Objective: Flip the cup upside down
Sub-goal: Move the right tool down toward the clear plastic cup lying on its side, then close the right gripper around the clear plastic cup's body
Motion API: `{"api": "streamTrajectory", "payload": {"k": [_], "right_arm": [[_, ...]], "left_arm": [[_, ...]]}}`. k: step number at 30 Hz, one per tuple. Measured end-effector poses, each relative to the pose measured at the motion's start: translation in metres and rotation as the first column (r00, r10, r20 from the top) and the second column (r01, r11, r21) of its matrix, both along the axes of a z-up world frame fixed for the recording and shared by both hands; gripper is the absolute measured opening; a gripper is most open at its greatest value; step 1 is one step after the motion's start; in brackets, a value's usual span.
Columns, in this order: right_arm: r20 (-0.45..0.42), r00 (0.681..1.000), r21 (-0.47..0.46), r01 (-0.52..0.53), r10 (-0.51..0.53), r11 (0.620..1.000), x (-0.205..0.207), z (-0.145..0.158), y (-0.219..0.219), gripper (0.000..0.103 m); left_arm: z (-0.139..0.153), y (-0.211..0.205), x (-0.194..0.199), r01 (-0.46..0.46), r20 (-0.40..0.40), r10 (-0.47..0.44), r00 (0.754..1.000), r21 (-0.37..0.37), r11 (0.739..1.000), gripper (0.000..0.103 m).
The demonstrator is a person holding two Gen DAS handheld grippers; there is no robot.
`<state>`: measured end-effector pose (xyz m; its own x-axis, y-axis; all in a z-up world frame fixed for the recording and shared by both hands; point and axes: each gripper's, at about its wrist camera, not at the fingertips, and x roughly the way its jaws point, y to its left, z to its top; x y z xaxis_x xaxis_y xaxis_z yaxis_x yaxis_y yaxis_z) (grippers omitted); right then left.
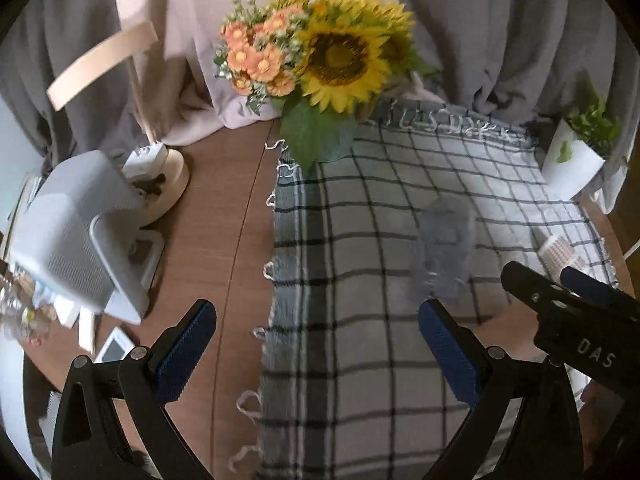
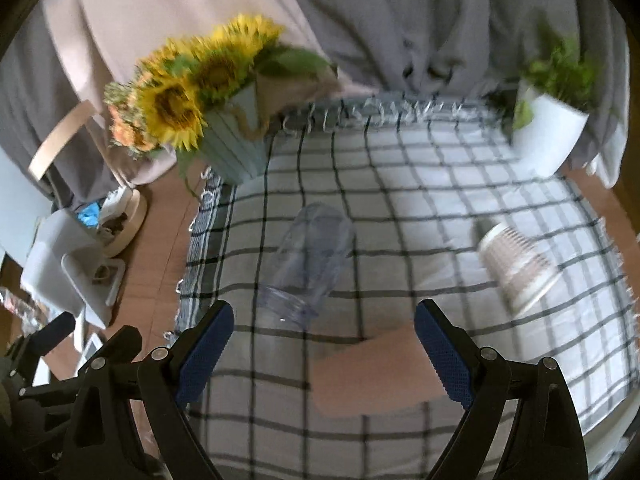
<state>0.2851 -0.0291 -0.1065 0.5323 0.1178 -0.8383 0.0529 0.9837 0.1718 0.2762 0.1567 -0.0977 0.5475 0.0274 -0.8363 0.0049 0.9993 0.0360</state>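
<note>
My left tool [image 1: 316, 348] released and empty, my right tool [image 2: 324, 350] released too, clear cup [image 2: 308, 264] on checked cloth [image 2: 420, 208] just ahead of its left finger, sunflower vase [image 2: 236, 148] beyond

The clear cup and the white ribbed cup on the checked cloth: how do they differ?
The clear cup is see-through and bluish; the white ribbed cup is opaque with brownish stripes. The clear cup lies ahead of the right hand-held gripper; the white ribbed cup lies far to the right. Both seem tipped over on the checked cloth, ungripped.
</note>
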Motion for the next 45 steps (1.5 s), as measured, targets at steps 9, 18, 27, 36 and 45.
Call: {"api": "streamTrajectory", "payload": {"k": [9,18,27,36,45], "right_arm": [[-0.122,0.99,-0.027,0.065,-0.068,0.998,0.062,-0.044,0.023,0.092],[-0.218,0.968,-0.041,0.115,-0.121,0.993,0.1,-0.075,0.024,0.091],[-0.308,0.943,-0.035,0.12,-0.125,0.992,0.12,-0.101,0.026,0.082],[-0.323,0.939,-0.034,0.108,-0.113,0.994,0.127,-0.109,0.029,0.075],[-0.285,0.955,0.0,0.081,-0.077,0.997,0.116,-0.091,0.028,0.074]], "left_arm": [[-0.038,0.024,0.059,0.04,-0.078,-0.039,0.996,0.013,0.999,0.103],[-0.067,0.021,0.098,0.094,-0.134,-0.089,0.987,0.03,0.995,0.103],[-0.094,0.028,0.118,0.08,-0.195,-0.081,0.977,-0.013,0.997,0.103],[-0.098,0.029,0.121,0.051,-0.209,-0.054,0.976,-0.021,0.998,0.103],[-0.072,0.029,0.11,0.035,-0.161,-0.039,0.986,-0.029,0.999,0.103]]}}
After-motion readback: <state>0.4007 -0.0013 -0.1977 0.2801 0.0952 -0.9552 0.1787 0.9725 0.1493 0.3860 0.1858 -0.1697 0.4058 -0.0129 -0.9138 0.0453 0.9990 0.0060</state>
